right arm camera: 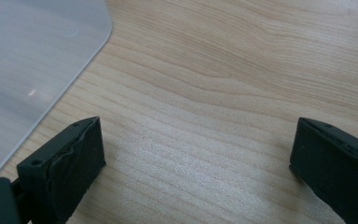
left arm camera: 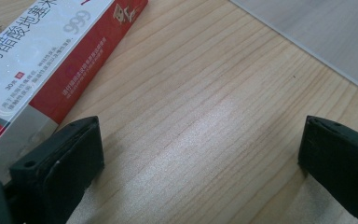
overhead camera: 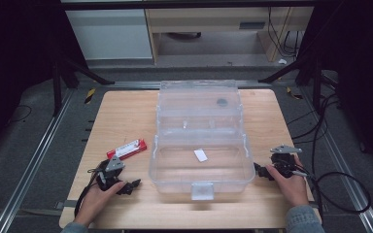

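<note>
While both tools rest on the table (overhead camera: 126, 109), nothing is gripped; it seems a start, before any step.

Dark floor, rails and cables surround the wooden table, with pale cabinets behind. A clear plastic box (overhead camera: 201, 167) with its lid thrown open stands between the tools. The right gripper (overhead camera: 258, 170) has its jaws wide apart, just beside the box wall. The left gripper (overhead camera: 132, 186) is also spread, empty; a red and white carton (overhead camera: 127, 149) lies just ahead of it. Probably the next move needs this tool to reach forward to the carton.
</note>
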A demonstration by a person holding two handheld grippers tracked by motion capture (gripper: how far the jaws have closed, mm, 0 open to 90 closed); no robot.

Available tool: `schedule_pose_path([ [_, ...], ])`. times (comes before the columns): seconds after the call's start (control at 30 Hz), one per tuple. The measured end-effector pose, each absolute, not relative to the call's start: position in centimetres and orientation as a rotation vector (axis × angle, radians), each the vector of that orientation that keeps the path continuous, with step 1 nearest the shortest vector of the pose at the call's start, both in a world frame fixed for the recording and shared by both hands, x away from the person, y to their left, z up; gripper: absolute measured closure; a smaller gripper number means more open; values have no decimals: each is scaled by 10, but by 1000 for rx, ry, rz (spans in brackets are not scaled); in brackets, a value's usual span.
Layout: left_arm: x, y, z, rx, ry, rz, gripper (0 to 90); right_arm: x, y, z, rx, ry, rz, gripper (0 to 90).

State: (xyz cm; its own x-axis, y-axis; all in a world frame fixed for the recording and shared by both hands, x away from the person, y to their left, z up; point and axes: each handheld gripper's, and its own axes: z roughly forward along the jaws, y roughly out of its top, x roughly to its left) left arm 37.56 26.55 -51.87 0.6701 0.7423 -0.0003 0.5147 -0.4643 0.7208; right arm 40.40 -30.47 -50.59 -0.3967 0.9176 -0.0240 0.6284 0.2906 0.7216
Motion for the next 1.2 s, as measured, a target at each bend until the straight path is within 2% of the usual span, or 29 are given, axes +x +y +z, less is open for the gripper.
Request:
schedule_pose_path([
  [0.17, 377, 266, -516, 2182, 967, 415, 15, 405, -304, -506, 1370, 2132, 888, 32],
  [0.2, 377, 267, -514, 2177, 969, 429, 43, 405, -304, -506, 1369, 2134, 889, 33],
  [0.37, 382, 277, -496, 2136, 982, 512, 41, 405, -304, -506, 1369, 2135, 890, 32],
  [0.57, 404, 292, -473, 2094, 1057, 542, 53, 405, -304, -506, 1365, 2137, 889, 32],
  [0.63, 424, 301, -466, 2068, 1110, 545, 80, 405, -303, -506, 1369, 2138, 890, 33],
  [0.73, 436, 306, -466, 2089, 1136, 612, 98, 405, -303, -506, 1368, 2139, 891, 33],
  [0.87, 431, 314, -475, 2065, 1164, 606, 101, 405, -303, -506, 1363, 2141, 892, 33],
  [0.97, 428, 317, -487, 2107, 1152, 579, 104, 405, -303, -506, 1362, 2144, 895, 32],
  [1.2, 436, 310, -487, 2122, 1133, 564, 111, 406, -303, -506, 1358, 2144, 896, 32],
])
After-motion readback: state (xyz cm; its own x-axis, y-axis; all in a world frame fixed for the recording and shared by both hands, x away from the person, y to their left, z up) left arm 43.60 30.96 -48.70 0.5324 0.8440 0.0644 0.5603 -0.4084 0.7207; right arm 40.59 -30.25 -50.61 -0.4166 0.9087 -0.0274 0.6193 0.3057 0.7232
